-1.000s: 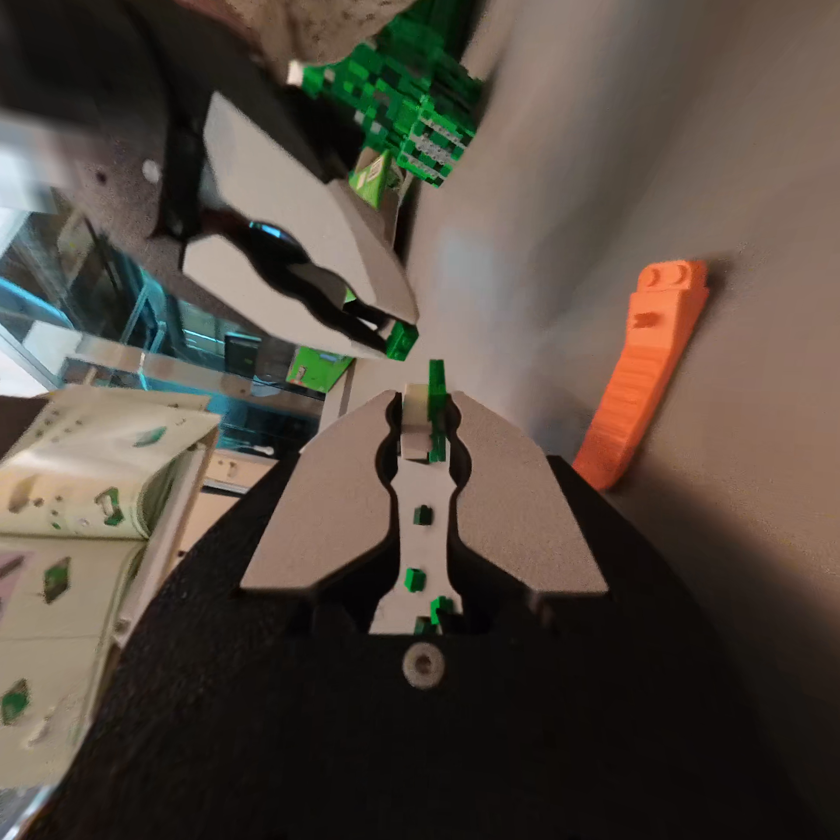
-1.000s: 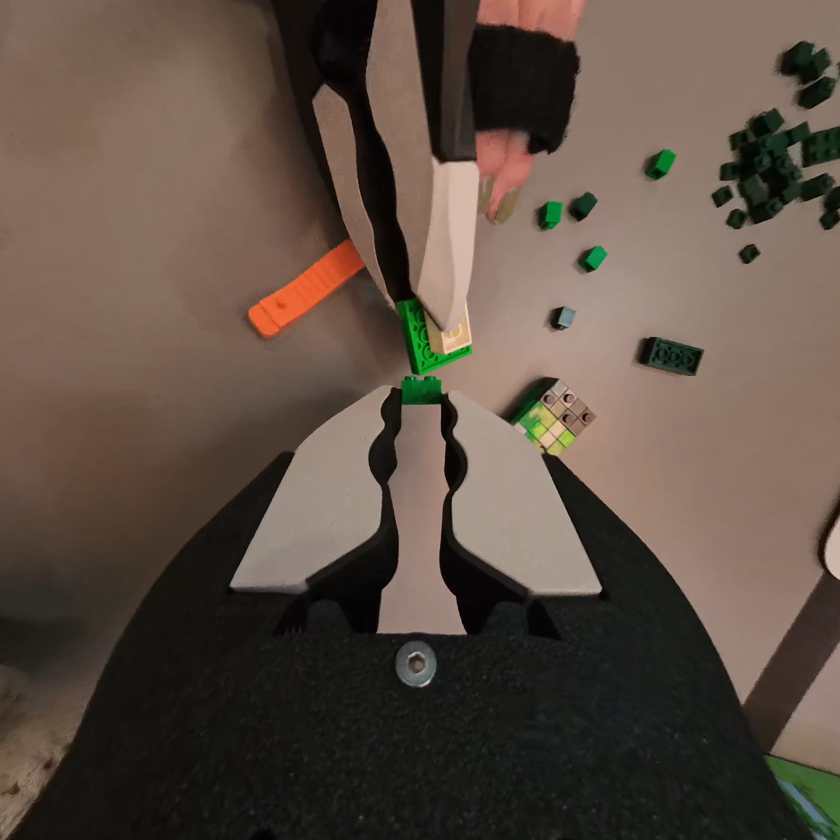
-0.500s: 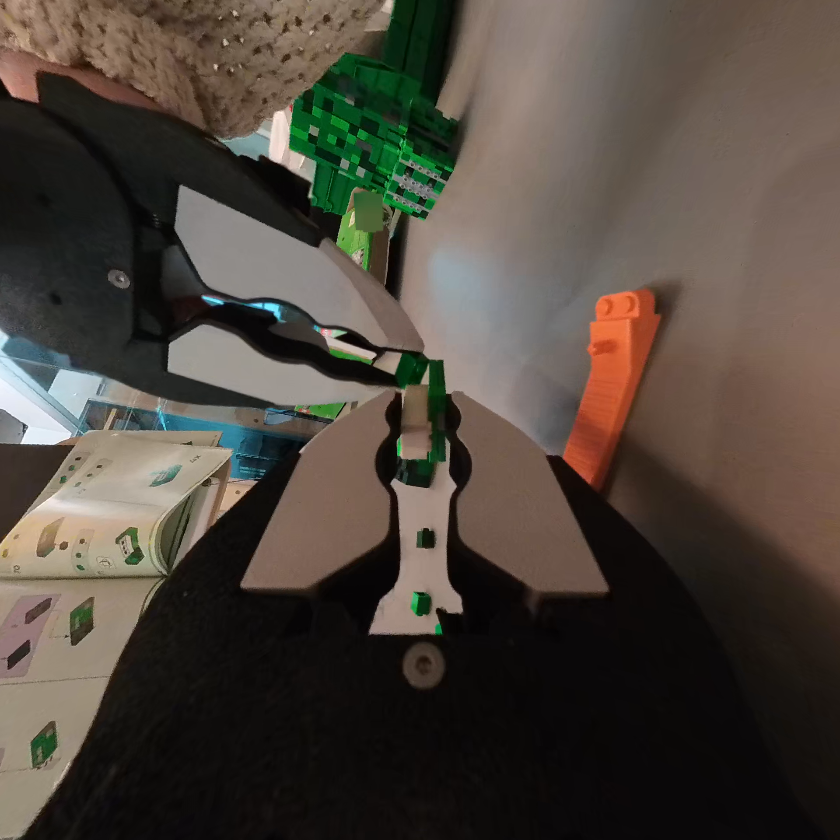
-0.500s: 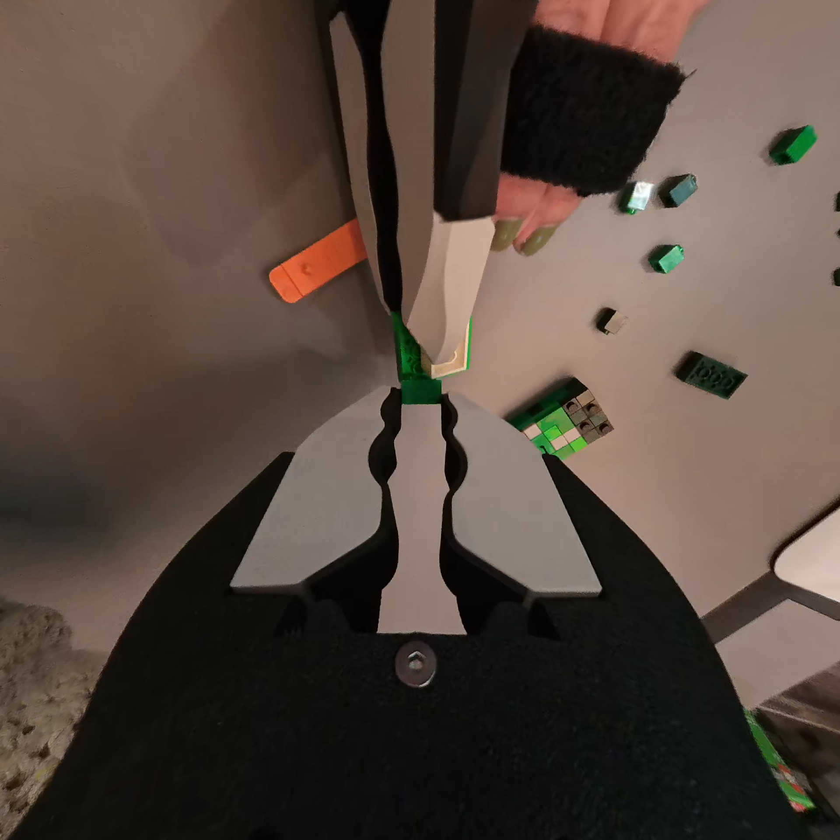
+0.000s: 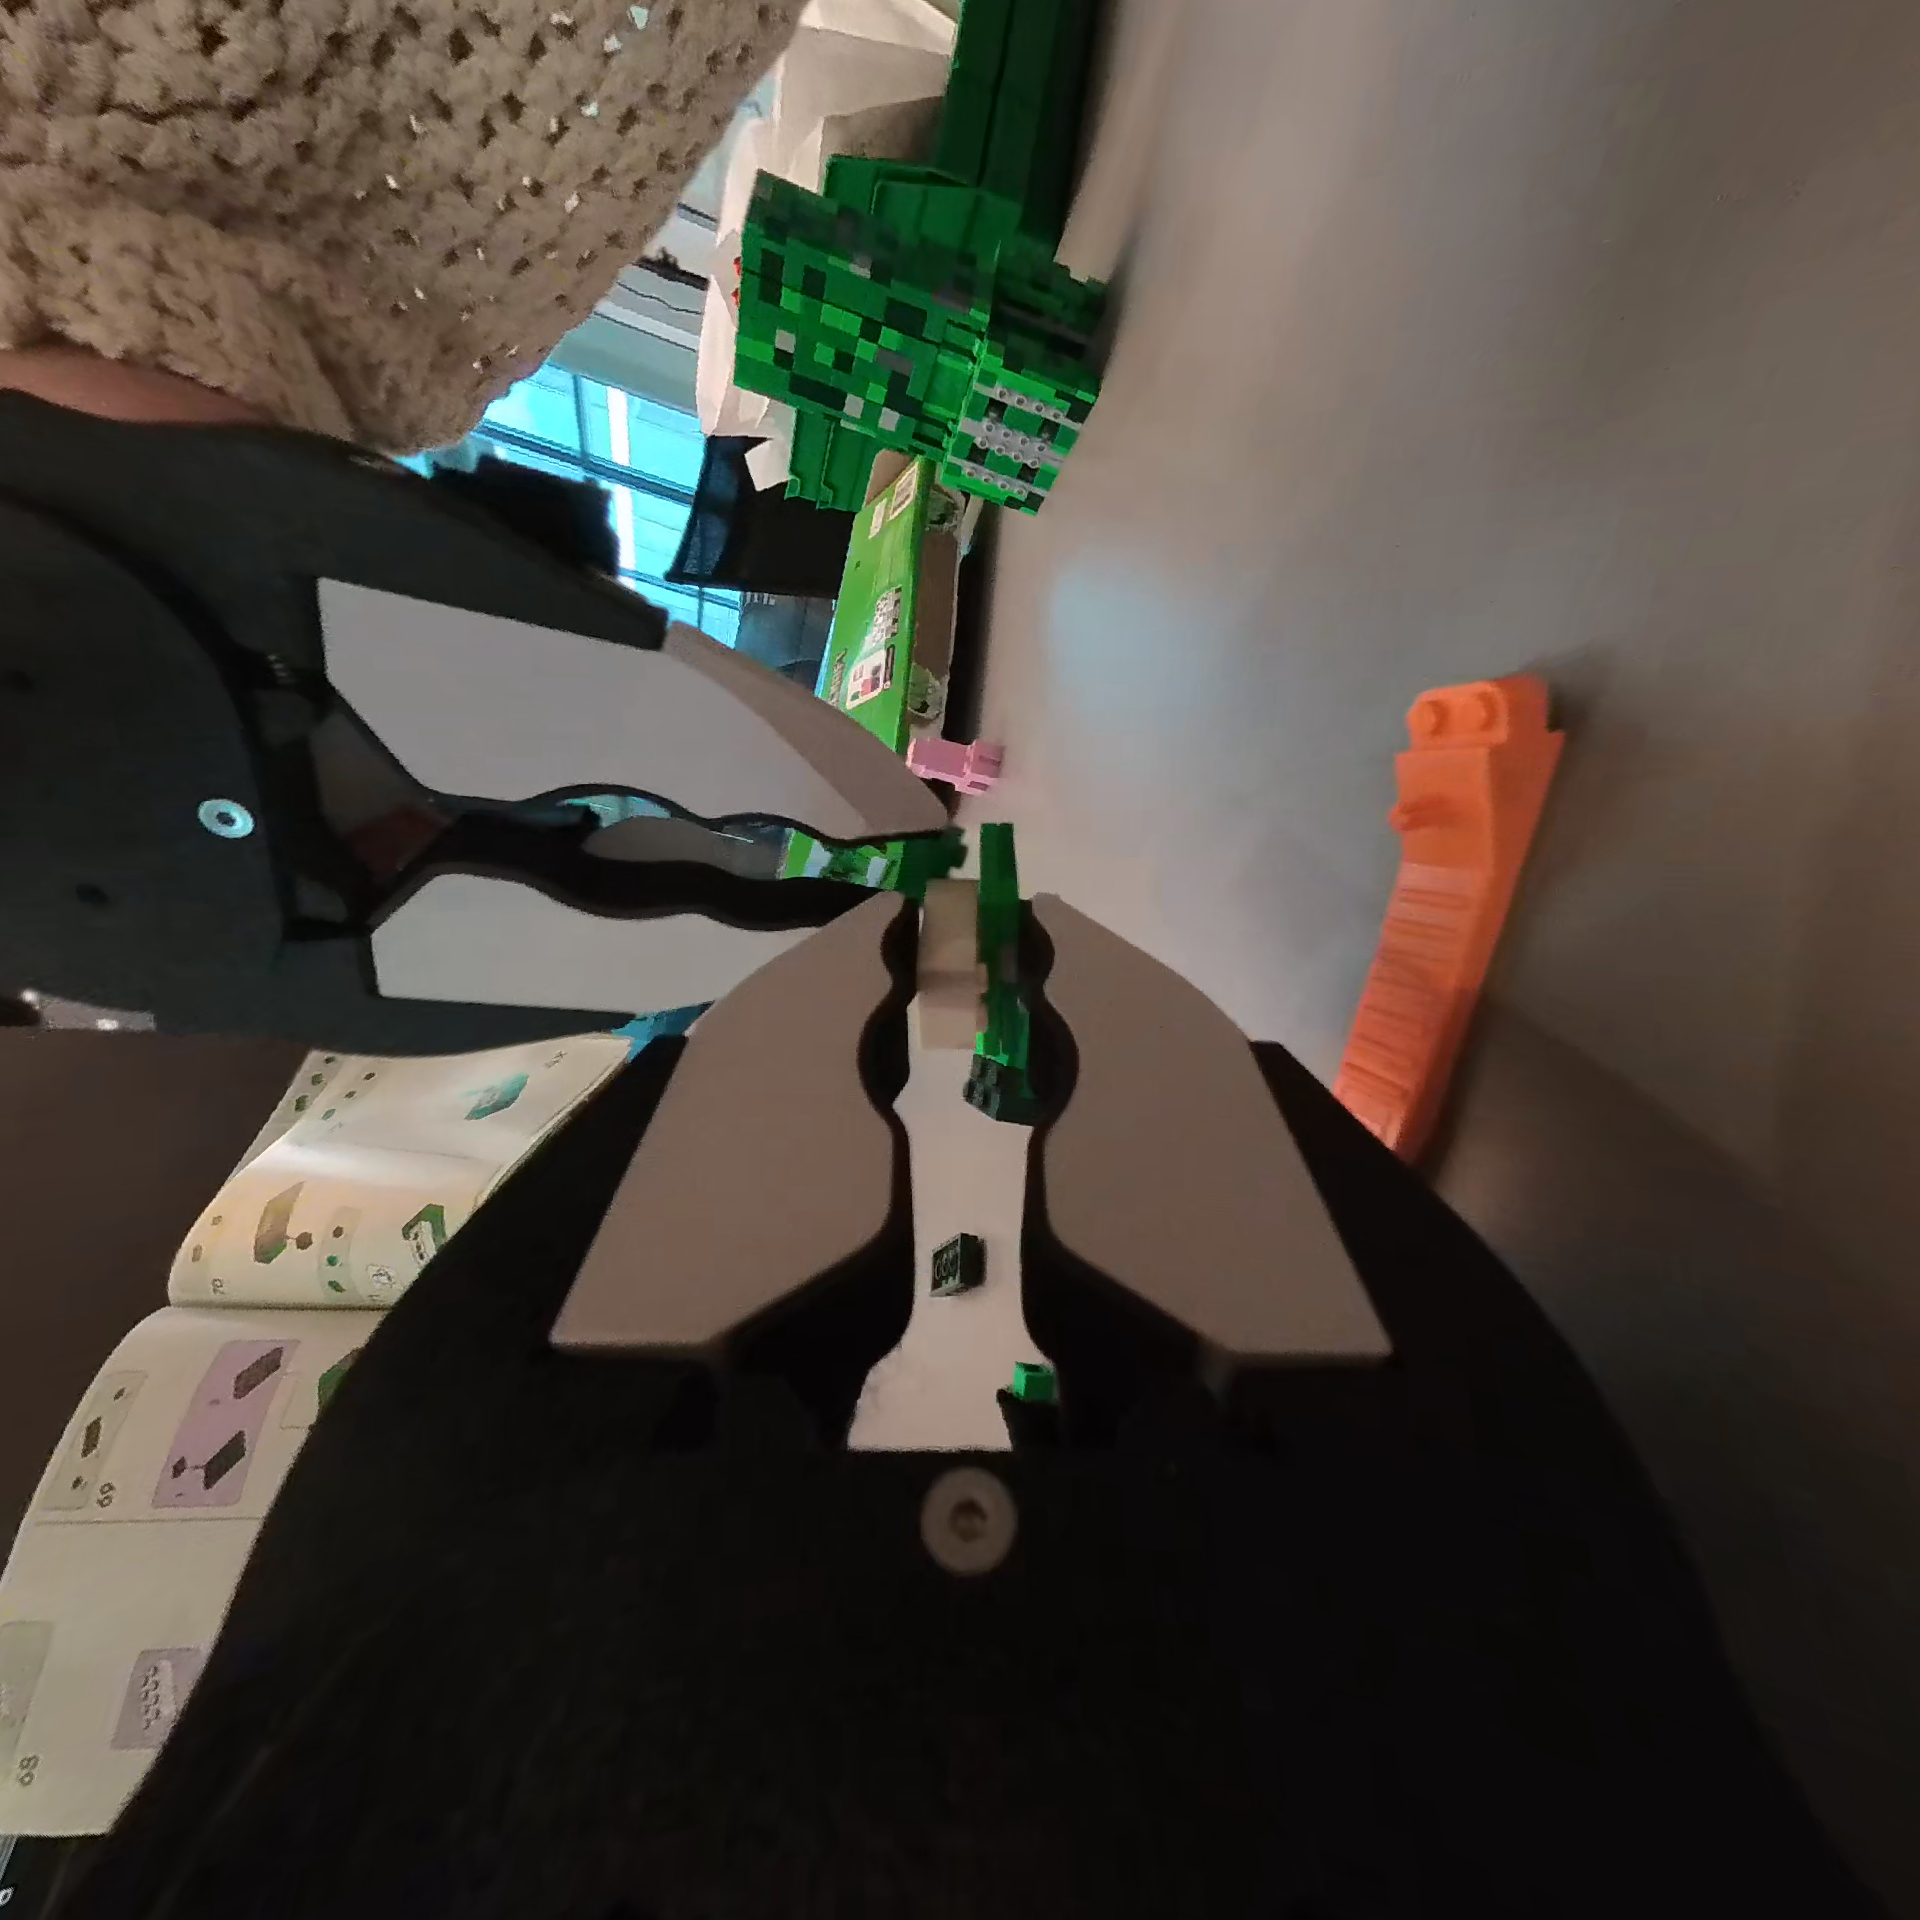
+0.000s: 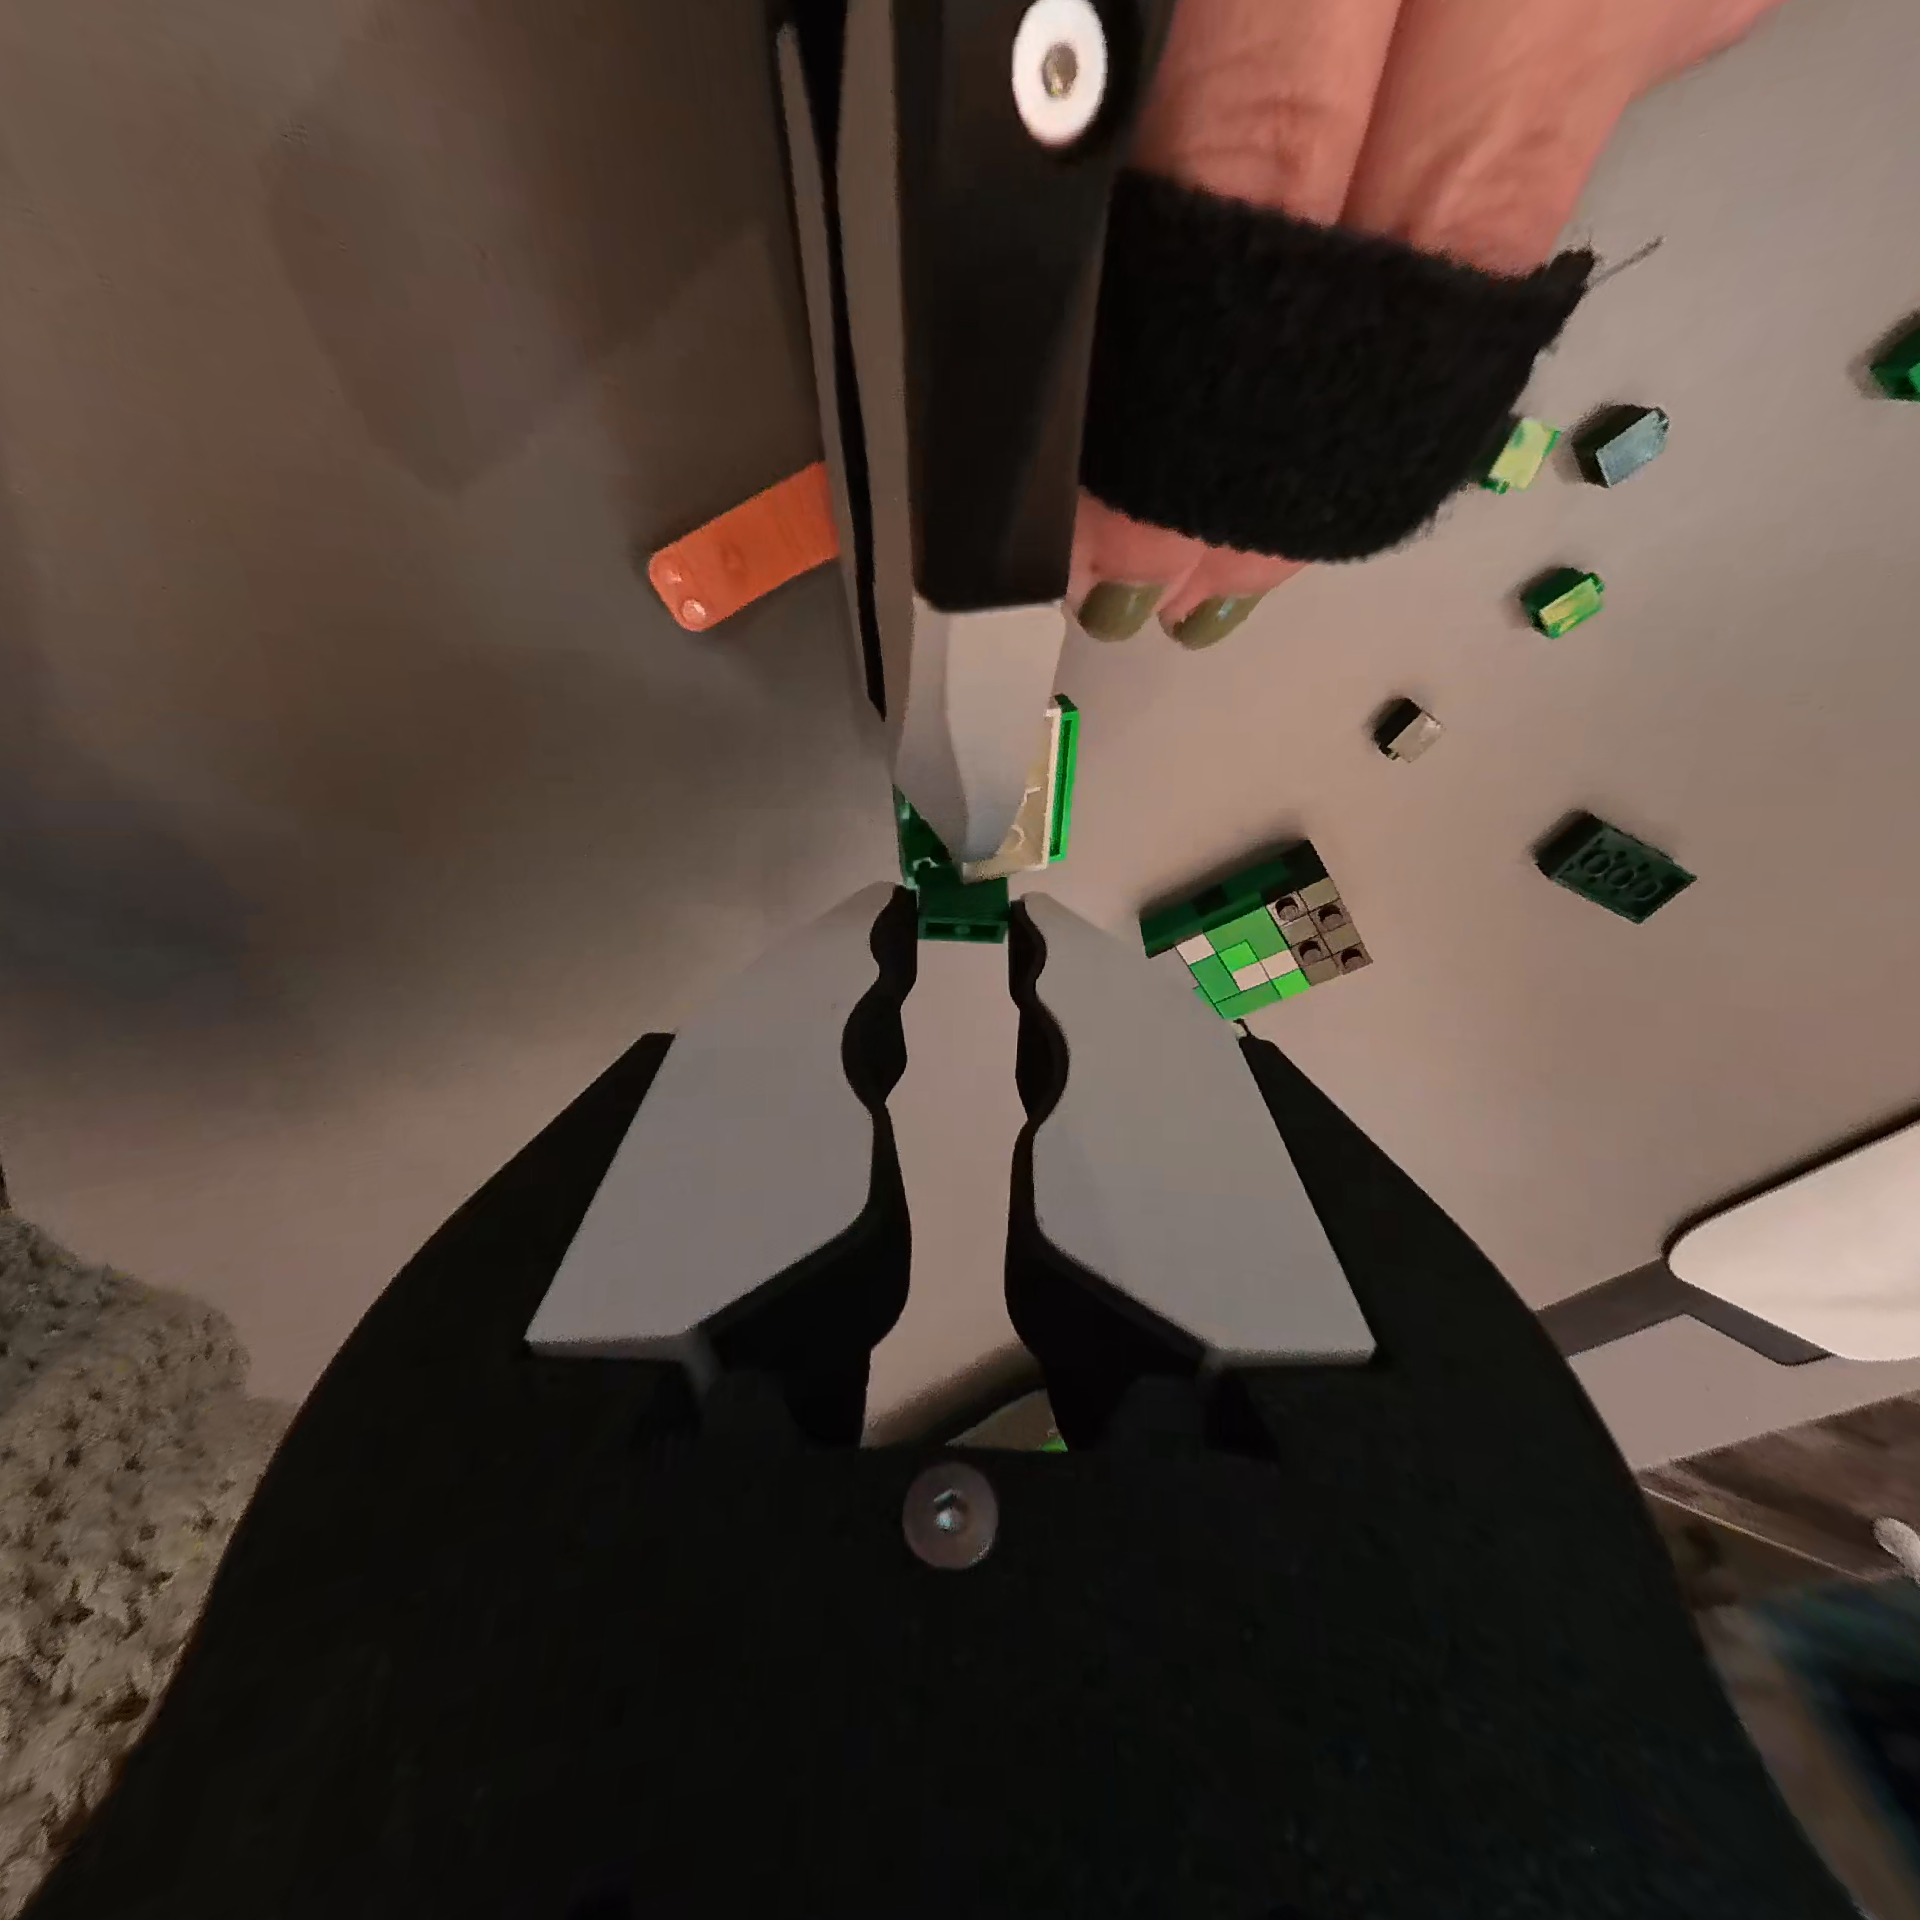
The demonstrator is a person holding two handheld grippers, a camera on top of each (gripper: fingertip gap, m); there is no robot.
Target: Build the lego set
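Observation:
My left gripper [image 5: 974, 909] is shut on a green plate [image 5: 1000, 935] held on edge, with a cream brick [image 5: 948, 971] on its face. My right gripper [image 6: 961, 899] is shut on a small green brick [image 6: 964, 916]. The small brick touches the plate's end next to the cream brick [image 6: 1023, 831]. In the left wrist view the right gripper [image 5: 940, 844] comes in from the left. In the right wrist view the left gripper [image 6: 977, 842] comes down from above, held by a hand with a black strap [image 6: 1299, 343].
An orange brick separator [image 5: 1455, 914] lies on the grey table close to the right. A large green build [image 5: 914, 343], a green box [image 5: 883, 623] and a pink brick [image 5: 956, 764] lie beyond. An open booklet [image 5: 312, 1195] is at left. A green-grey sub-assembly [image 6: 1257, 940], a dark green brick [image 6: 1616, 868] and loose small pieces [image 6: 1558, 603] lie to the right. The tips of both grippers are at nearly the same place. Left tips and right tips are each some 30 cm from the large green build [image 5: 914, 343].
The two grippers have closed the gap: the small green brick, apart from the plate a second ago, now meets its end. Both stay shut on their pieces.

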